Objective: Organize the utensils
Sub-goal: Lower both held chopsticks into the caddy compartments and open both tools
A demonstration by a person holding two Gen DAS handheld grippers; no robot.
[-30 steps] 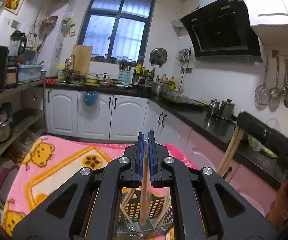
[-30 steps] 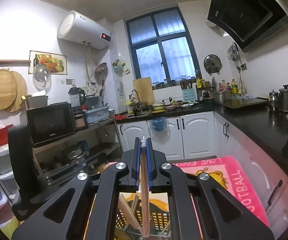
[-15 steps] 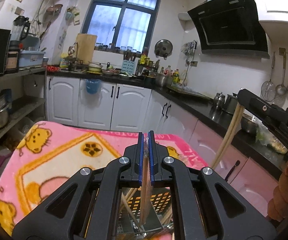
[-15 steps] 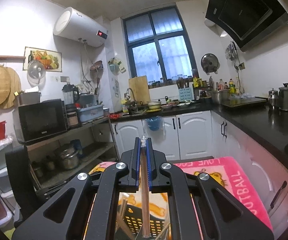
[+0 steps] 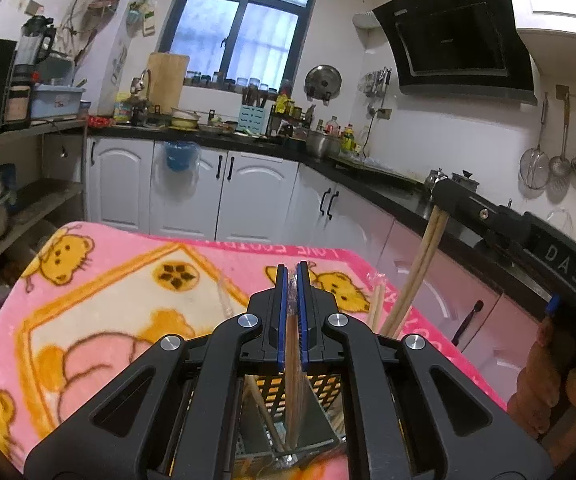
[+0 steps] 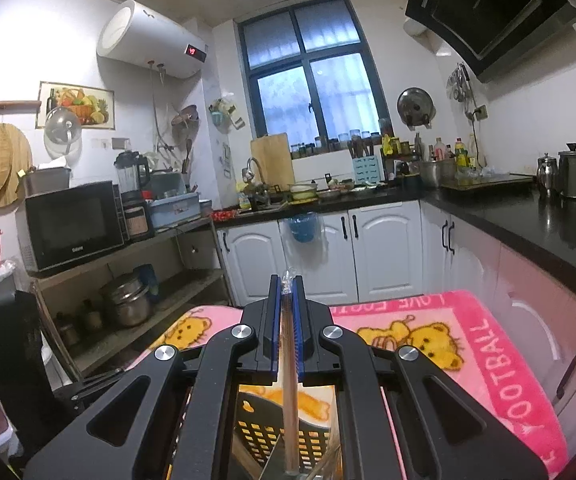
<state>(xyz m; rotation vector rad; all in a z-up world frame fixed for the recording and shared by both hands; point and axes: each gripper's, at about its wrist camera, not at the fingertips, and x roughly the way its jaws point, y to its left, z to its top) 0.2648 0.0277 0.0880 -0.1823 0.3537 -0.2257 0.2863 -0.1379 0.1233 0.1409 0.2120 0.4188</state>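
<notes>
The left gripper was clamped tight on a pair of wooden chopsticks in a clear wrapper, the sticks hanging down between the blue pads into a black perforated utensil basket directly below. More loose chopsticks leaned at a slant inside that basket. The basket stood on a pink bear-print blanket spread over the table.

The right gripper was likewise closed on its own wrapped chopsticks, held nearly upright, their lower ends down inside the same black basket, whose perforated wall showed beneath the jaws. From the left wrist view the right gripper came in from the right side, its chopsticks slanting down towards the basket, and the person's hand was wrapped round its handle at the right edge. I could not tell whether either pair's tips touched the basket floor.

Behind all this ran the black countertop with white cabinets under it, a dark-framed window, a range hood and a microwave on the shelving.
</notes>
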